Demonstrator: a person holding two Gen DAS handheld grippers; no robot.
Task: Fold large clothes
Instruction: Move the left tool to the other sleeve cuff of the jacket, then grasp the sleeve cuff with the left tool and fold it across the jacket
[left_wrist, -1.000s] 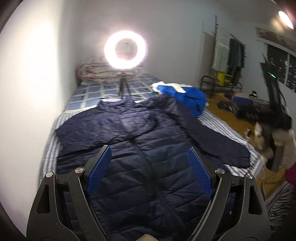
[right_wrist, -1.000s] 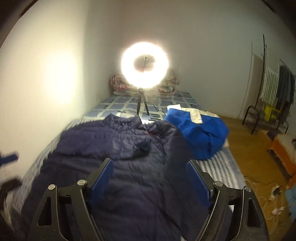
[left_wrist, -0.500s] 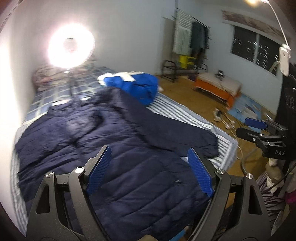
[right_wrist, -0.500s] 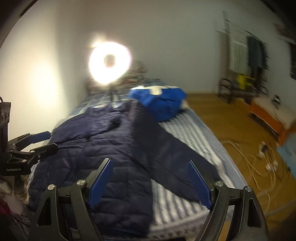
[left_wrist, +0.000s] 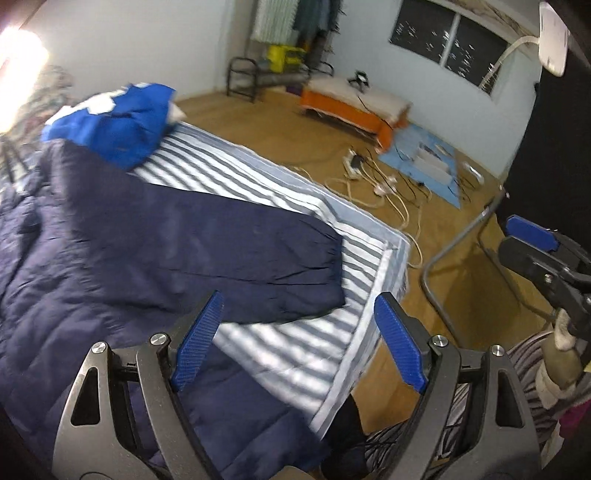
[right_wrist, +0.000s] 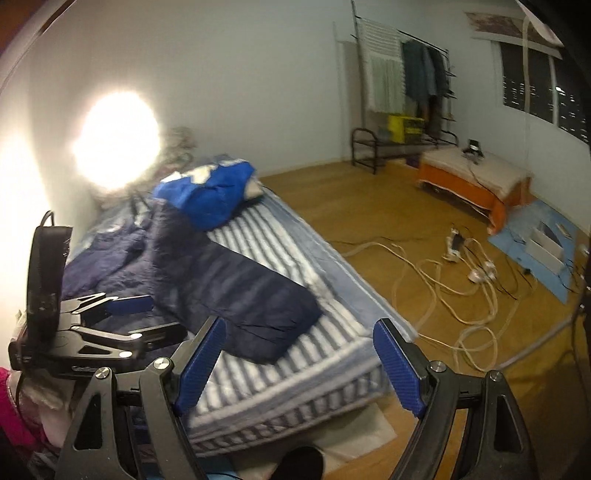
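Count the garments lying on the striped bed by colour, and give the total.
Dark navy quilted puffer jacket: 1
Bright blue garment with white patches: 1
Total: 2

Pale walls, wooden floor (right_wrist: 332, 206), striped bed (left_wrist: 295, 206), orange bench (right_wrist: 472, 188), dark window (left_wrist: 450, 40).

Black gripper (left_wrist: 297, 354) frames, ribbed blue pads (left_wrist: 197, 338) (silver screws)
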